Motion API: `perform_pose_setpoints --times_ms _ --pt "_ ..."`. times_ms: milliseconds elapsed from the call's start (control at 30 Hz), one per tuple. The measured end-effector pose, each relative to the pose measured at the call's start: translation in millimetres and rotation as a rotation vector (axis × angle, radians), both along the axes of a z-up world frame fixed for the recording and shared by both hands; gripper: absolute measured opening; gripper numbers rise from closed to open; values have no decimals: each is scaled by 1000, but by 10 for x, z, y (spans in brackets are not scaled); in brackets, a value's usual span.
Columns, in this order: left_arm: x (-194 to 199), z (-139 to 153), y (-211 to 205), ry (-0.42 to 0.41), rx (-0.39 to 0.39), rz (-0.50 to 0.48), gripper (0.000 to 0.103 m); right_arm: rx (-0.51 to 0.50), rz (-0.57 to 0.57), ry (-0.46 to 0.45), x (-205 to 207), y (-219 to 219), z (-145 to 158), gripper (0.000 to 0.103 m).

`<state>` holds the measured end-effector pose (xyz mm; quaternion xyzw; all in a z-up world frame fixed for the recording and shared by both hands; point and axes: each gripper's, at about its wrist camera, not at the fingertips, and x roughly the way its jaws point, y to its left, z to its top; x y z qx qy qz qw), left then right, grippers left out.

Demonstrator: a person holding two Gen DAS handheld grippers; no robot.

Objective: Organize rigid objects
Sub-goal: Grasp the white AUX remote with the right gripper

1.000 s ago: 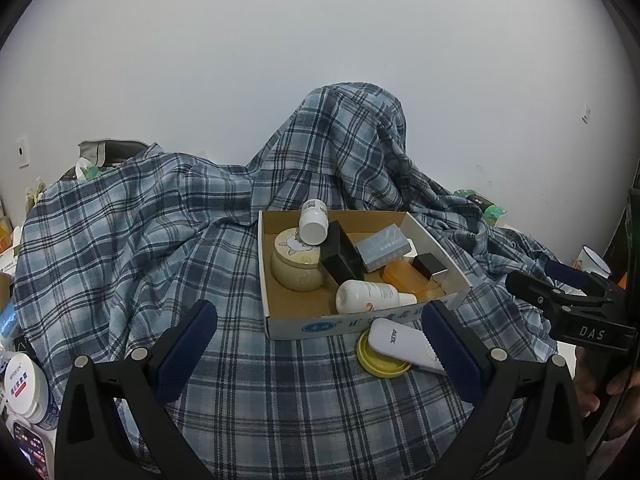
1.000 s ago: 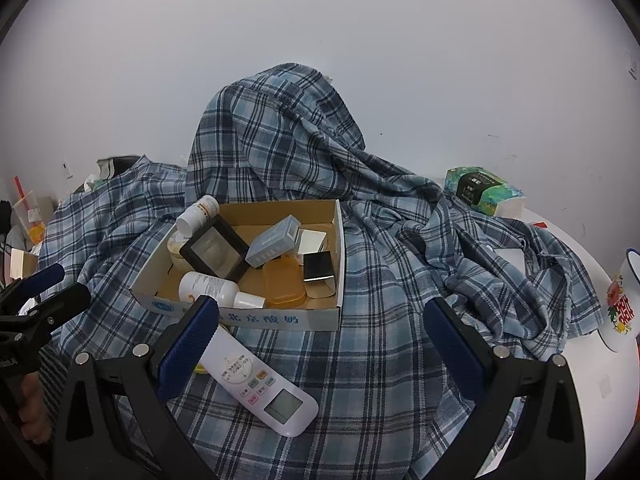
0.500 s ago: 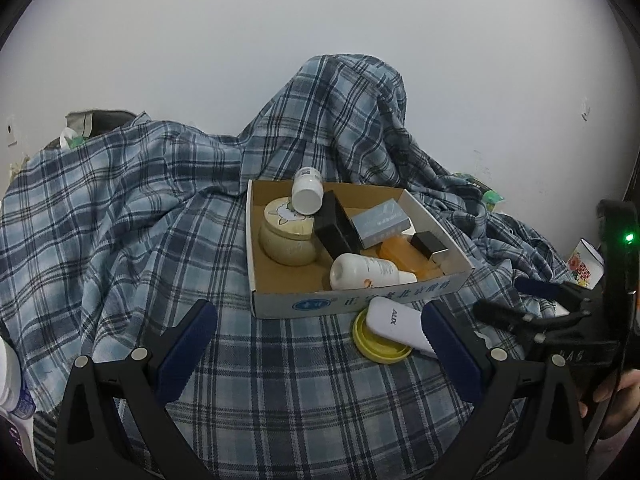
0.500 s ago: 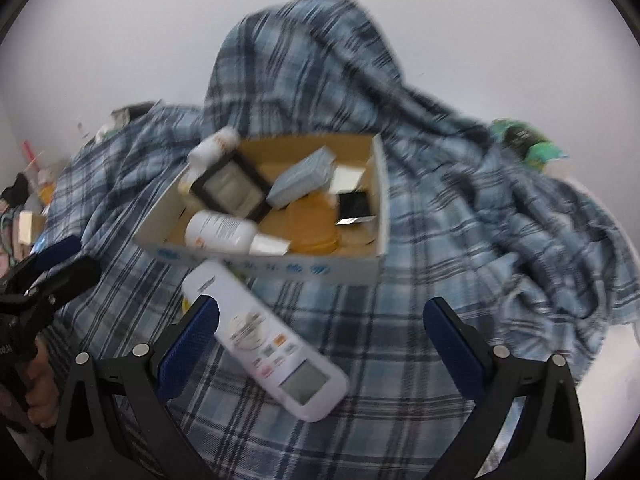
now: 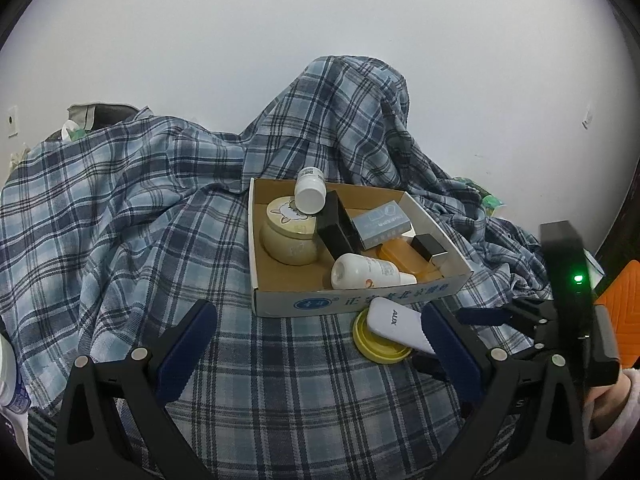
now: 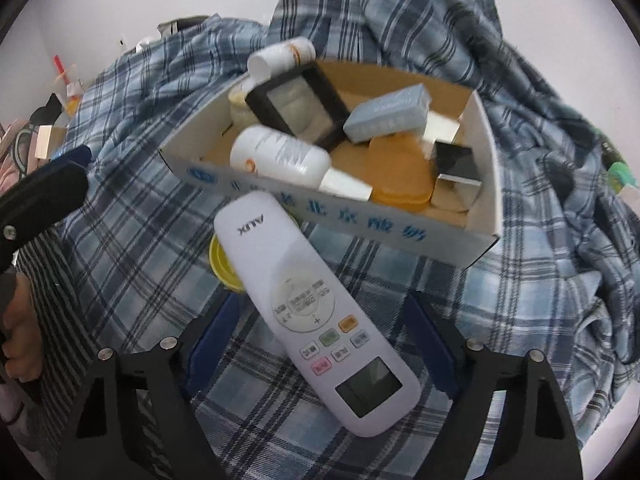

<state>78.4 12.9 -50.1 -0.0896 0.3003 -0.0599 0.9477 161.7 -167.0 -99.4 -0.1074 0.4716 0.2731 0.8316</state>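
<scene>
A white remote control (image 6: 312, 308) lies on the plaid cloth, its far end resting on a yellow lid (image 6: 224, 264), just in front of a cardboard box (image 6: 332, 216). My right gripper (image 6: 320, 340) is open, its fingers on either side of the remote's middle, not touching. The box holds a white bottle (image 6: 280, 156), a black frame (image 6: 298, 102), a grey-blue box (image 6: 388, 118) and an orange case (image 6: 400, 176). In the left wrist view, my left gripper (image 5: 316, 344) is open and empty in front of the box (image 5: 352, 300); the remote (image 5: 398, 326) and right gripper (image 5: 500, 316) show at right.
A blue plaid cloth (image 5: 120, 232) covers the surface and rises into a hump behind the box (image 5: 352, 92). A cream jar (image 5: 288, 236) and a small white bottle (image 5: 310, 196) sit in the box's left part. Clutter lies at the far left (image 6: 60, 88). A white wall stands behind.
My right gripper has moved forward and down, so the remote now lies between its fingers. My left gripper has shifted slightly; the box appears a little farther left in its view.
</scene>
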Motion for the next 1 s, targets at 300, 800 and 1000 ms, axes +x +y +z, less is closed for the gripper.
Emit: perform_pose_setpoints --times_ms 300,800,1000 --pt "-3 11 -38 -2 6 -17 103 -26 68 -4 -144 83 40 42" --pt "-16 22 -76 -10 20 -16 103 -36 -139 3 -245 -286 21 39" --pt "-15 15 -54 -7 16 -14 103 -53 -128 -12 -271 -263 14 40"
